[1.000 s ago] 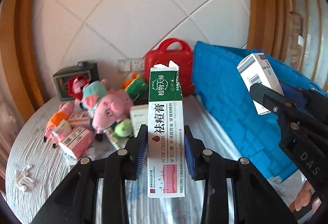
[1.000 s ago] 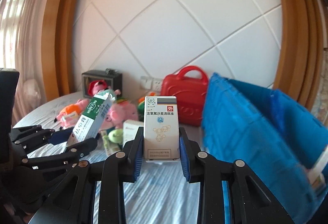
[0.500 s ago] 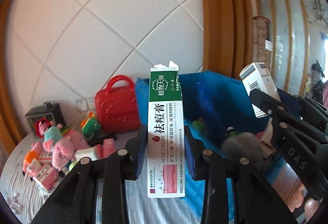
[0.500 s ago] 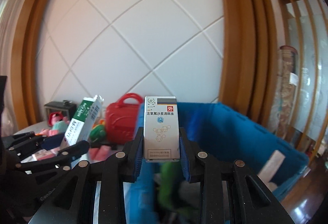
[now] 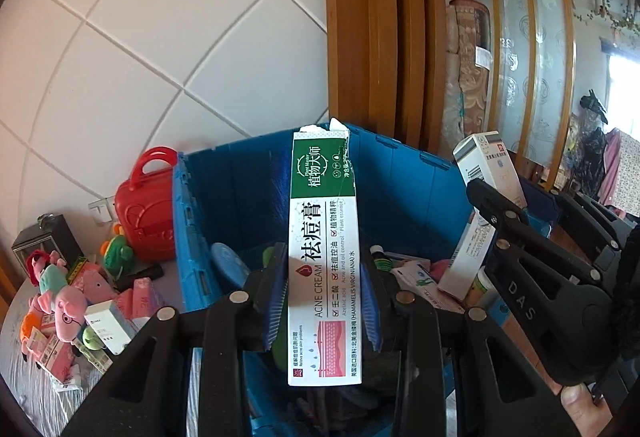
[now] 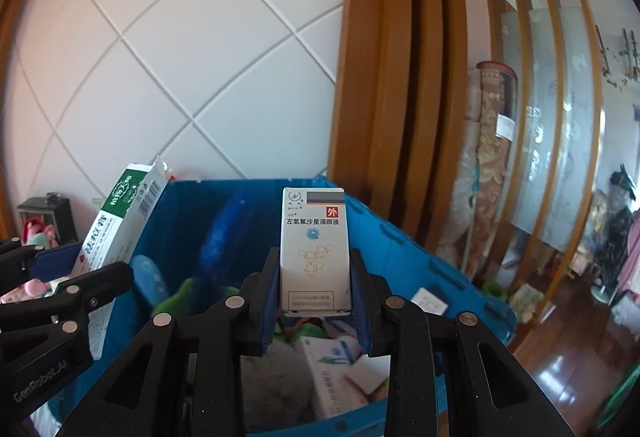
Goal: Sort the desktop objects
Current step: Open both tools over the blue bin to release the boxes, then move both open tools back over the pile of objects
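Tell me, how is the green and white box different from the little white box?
The acne cream box is long and narrow with a green top; the eye drop box is shorter, mostly white, with a red square. The acne cream box's top flap is torn open; the eye drop box's top looks closed. The left gripper holds the first, the right gripper the second. Both stand upright over the blue bin.

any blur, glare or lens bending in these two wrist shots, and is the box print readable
Left wrist: the acne cream box is sharp and readable; the wooden frame bows from the fisheye; the far-right window is blown out. Right wrist: the eye drop box is crisp; the blue crate contents look smeared; the floor shows glare.
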Demonstrator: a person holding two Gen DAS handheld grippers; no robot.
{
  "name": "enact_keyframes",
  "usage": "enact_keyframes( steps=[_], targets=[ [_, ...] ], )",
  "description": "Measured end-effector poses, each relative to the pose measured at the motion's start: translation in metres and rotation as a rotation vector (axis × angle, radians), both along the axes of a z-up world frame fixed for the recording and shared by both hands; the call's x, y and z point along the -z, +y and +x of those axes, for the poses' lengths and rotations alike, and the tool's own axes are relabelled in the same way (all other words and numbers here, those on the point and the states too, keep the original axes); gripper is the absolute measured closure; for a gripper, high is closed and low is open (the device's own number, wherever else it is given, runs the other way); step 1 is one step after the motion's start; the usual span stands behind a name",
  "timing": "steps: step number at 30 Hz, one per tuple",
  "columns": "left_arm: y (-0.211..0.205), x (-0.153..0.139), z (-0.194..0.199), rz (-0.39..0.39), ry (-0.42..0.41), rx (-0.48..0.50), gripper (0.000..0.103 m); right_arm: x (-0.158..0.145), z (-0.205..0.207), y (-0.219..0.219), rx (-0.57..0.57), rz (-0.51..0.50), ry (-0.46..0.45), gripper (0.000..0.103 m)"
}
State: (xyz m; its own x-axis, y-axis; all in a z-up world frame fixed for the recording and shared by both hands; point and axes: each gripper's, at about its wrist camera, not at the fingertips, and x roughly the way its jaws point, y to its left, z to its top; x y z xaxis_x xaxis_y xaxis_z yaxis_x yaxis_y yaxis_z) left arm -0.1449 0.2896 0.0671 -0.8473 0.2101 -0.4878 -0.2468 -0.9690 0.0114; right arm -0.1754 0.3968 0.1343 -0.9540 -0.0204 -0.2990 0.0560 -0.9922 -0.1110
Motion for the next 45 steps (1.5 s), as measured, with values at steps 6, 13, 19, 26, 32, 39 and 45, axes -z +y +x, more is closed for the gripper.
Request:
enact_keyframes(
  steps=[6,13,19,26,32,39,45],
  targets=[
    [0.016,0.01,-0.007,-0.015,-0.072,0.021,0.07,0.015,-0.013,0.01,0.052,0.04,-0.041,0.073],
    [0.02,0.016,-0.019,-0.029,-0.125,0.001,0.07,0.034,-0.034,0.015,0.067,0.04,-0.117,0.073],
    [0.014,0.024,-0.03,-0.026,-0.198,-0.002,0.069,0.042,-0.043,0.01,0.071,0.057,-0.163,0.067],
    [0.0,0.023,-0.029,-0.008,-0.181,0.003,0.047,0.034,-0.035,0.005,0.096,0.052,-0.11,0.005],
    [-0.016,0.011,-0.017,-0.006,-0.084,-0.015,0.035,0.029,-0.027,0.002,0.111,0.04,-0.094,0.0],
    [-0.054,0.001,0.005,0.006,0.02,-0.071,0.033,0.019,-0.009,-0.012,0.086,0.007,-0.086,0.0],
    [-0.101,0.016,0.01,0.039,-0.028,-0.093,0.033,0.007,0.013,-0.046,0.003,-0.038,-0.047,0.0]
  ],
)
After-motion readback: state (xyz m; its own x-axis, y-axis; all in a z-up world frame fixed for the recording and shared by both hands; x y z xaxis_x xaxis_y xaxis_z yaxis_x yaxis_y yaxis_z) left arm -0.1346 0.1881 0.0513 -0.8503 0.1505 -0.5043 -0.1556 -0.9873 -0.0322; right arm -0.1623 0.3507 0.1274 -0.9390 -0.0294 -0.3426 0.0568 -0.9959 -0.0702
